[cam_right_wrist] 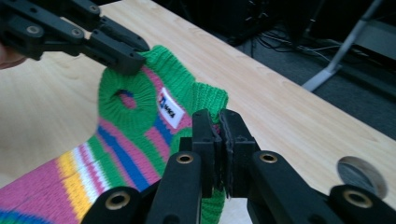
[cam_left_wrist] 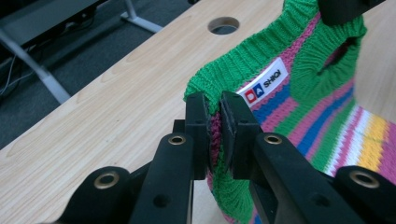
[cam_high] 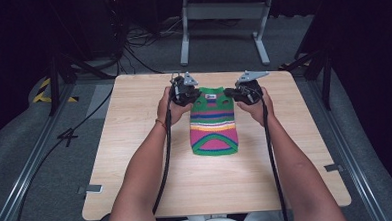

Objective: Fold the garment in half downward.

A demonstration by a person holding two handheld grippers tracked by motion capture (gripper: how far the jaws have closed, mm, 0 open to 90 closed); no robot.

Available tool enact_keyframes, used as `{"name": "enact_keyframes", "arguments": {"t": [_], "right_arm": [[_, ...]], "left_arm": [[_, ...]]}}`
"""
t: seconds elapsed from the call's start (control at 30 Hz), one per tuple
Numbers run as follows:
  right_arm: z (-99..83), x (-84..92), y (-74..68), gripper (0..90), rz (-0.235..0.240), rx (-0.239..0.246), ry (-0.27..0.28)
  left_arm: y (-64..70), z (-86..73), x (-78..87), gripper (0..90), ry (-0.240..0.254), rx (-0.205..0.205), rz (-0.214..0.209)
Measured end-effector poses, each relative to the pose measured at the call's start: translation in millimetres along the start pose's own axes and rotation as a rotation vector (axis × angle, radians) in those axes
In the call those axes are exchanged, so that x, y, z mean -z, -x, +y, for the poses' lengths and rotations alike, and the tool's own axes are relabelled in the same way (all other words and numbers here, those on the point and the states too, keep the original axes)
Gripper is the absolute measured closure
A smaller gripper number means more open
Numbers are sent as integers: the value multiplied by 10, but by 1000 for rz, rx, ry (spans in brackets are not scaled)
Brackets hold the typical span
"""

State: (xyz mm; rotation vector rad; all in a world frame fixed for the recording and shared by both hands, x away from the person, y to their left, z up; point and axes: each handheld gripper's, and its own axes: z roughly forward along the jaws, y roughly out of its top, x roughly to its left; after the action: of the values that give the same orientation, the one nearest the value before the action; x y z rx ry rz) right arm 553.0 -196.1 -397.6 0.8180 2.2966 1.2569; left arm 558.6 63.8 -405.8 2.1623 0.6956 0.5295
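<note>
One wooden desk (cam_high: 136, 158) carries the work, with a round cable hole (cam_left_wrist: 223, 25) near its far edge. On it lies one small knitted sweater (cam_high: 213, 125), green-trimmed with pink, blue, yellow and white stripes. Its long axis runs from 12 to 6 o'clock in the high view, neck end at 12 and hem at 6, a little past the desk's middle. A white label (cam_left_wrist: 264, 85) sits inside the neck.

Two tools hold it, one at each shoulder. The left tool (cam_high: 184, 93) sits at about 10 o'clock from the sweater's middle, its jaws clamped on the green knit edge of that shoulder. The right tool (cam_high: 244, 92) sits at about 2 o'clock, jaws pinched on the other shoulder's edge. Both hands are equally near, so the garment hangs between them, its neck end looking raised off the wood while the hem lies on the desk. Any lift or fold would swing toward 6 o'clock along that axis.
</note>
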Motion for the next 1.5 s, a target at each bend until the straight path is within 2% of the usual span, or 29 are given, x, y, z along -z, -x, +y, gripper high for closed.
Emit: {"name": "enact_keyframes", "arguments": {"t": [0.07,0.1,0.2,0.4,0.47,0.5,0.63,0.77,0.8,0.83,0.93,1.03,1.13,1.23,1.27,1.3,1.4,1.43,1.47,1.5], "right_arm": [[-56,31,-34,857,16,9,-5],[-70,40,-40,857,18,12,-5],[-98,65,-50,857,24,10,2],[-141,135,-87,857,49,22,7],[-168,166,-141,856,69,38,5],[-189,193,-188,856,80,50,1],[-220,244,-245,856,97,66,3],[-281,306,-315,856,121,84,-1],[-292,311,-326,855,125,85,0],[-340,338,-374,855,145,95,-8],[-406,373,-444,854,171,105,-18],[-485,390,-526,853,174,131,-46],[-549,417,-575,853,183,140,-58],[-639,469,-615,853,193,143,-80],[-657,480,-622,852,196,145,-83],[-682,494,-634,851,196,143,-89],[-735,530,-665,848,201,147,-100],[-763,546,-689,843,206,151,-110],[-798,566,-730,841,211,163,-125],[-814,573,-743,840,214,172,-128]], "left_arm": [[17,-8,24,820,-11,-35,-4],[42,-21,47,820,0,-25,-24],[58,-33,79,819,0,-33,-27],[114,-65,158,821,-24,-73,-42],[147,-96,181,819,-34,-97,-42],[182,-137,207,817,-37,-110,-55],[231,-197,272,813,-32,-121,-75],[332,-289,348,810,-30,-131,-108],[365,-316,365,810,-37,-145,-112],[399,-343,374,811,-31,-140,-118],[497,-417,403,811,-45,-168,-145],[571,-472,421,809,-60,-180,-163],[622,-524,427,806,-74,-196,-162],[716,-599,423,803,-90,-211,-182],[772,-643,428,803,-92,-212,-208],[772,-643,428,803,-92,-212,-208],[893,-716,438,806,-113,-257,-228],[926,-736,440,806,-116,-254,-230],[968,-764,452,805,-133,-277,-237],[987,-777,460,803,-130,-282,-240]]}}
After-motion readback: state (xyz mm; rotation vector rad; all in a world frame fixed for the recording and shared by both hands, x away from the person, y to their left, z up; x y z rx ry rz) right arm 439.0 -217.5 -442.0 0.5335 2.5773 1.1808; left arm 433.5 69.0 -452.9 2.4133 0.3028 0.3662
